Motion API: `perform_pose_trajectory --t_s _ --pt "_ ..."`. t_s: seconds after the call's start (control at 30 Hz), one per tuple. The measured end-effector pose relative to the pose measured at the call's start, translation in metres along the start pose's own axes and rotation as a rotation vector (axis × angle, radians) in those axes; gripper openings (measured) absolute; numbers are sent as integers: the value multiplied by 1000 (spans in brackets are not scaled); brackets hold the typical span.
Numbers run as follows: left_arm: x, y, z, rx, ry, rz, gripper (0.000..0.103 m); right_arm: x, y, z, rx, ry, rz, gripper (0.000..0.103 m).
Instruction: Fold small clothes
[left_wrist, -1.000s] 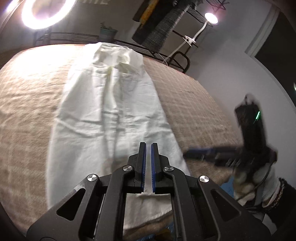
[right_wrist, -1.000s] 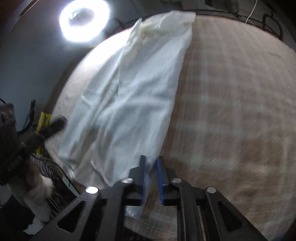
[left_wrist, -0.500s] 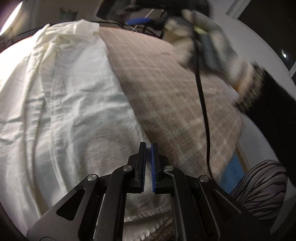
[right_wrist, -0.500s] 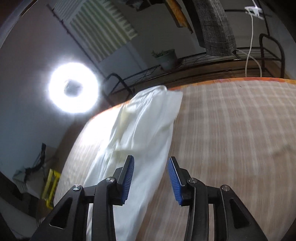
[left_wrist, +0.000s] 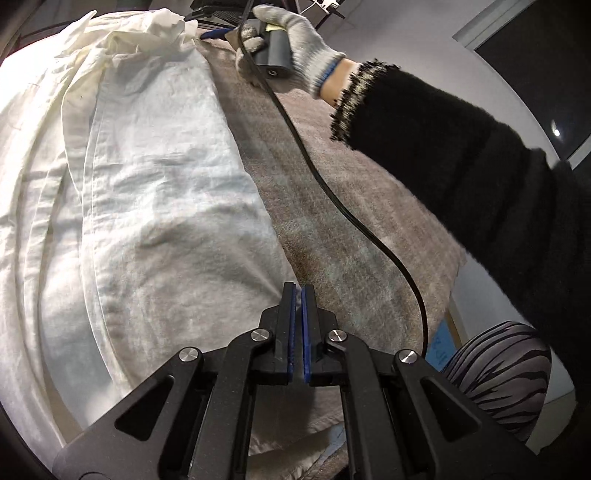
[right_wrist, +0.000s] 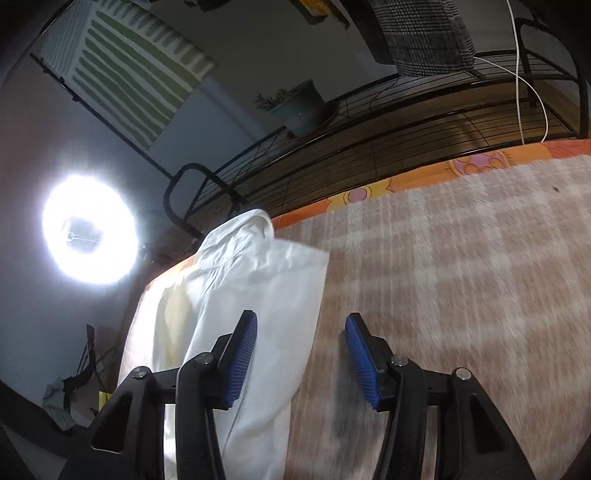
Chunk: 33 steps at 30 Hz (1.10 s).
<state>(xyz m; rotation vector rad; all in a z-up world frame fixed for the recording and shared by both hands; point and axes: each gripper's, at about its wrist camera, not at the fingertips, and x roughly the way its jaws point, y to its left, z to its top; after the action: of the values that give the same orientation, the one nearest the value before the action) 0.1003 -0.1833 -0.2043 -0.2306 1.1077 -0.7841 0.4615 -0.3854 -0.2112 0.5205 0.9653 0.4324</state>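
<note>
Left gripper (left_wrist: 297, 317) first: its jaws are pressed together with nothing visibly between them, poised low over the near hem of the white garment (left_wrist: 147, 192). Over on the right gripper (right_wrist: 301, 354), the jaws are opening, about half spread, and nothing is between them; the garment's right edge and the checked blanket (right_wrist: 461, 258) lie beyond the gap. The left wrist view shows the gloved hand (left_wrist: 291, 40) carrying that gripper out at the far top corner of the cloth, with its black cable (left_wrist: 332, 192) trailing across the blanket.

And the garment itself? It lies lengthwise on the blanket as a long narrow strip, sides seemingly already folded in, collar end bunched at the far edge by the metal rack (right_wrist: 406, 122). So the lengthwise folds look done. What's left, by my reading, is the end-to-end fold, and the right gripper appears to be lining up for that far corner.
</note>
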Motion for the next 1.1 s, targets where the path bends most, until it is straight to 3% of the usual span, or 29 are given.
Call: perform_pose_trajectory --t_s 0.07,0.13,0.23,0.37,0.4,0.47,0.63,0.8,1.0,1.1 --pt "0 -2 0 11 -3 9 1 8 4 5 -16 17 0 9" --pt "2 -5 -2 25 -8 22 1 9 15 8 -54 8 -42 0" --pt "2 -9 -5 39 -13 31 1 12 36 19 -139 -16 -159 0" --pt "3 -12 -6 47 -16 36 1 29 52 17 -231 31 -285 1" --pt "3 -13 -7 52 -18 39 1 27 53 17 -234 30 -284 4" --pt "4 -17 -8 62 -19 41 1 14 53 16 -196 10 -283 34" --pt "0 -33 -20 130 -27 50 1 -43 69 2 -191 -40 -243 34" --pt "-24 -46 -35 179 -72 63 1 -108 104 -42 -252 -45 -194 33" --pt "-88 -32 -64 127 -150 113 1 -182 141 -112 -273 -51 -172 33" --pt "-122 -12 -75 77 -174 187 1 -209 156 -153 -264 -50 -147 34"
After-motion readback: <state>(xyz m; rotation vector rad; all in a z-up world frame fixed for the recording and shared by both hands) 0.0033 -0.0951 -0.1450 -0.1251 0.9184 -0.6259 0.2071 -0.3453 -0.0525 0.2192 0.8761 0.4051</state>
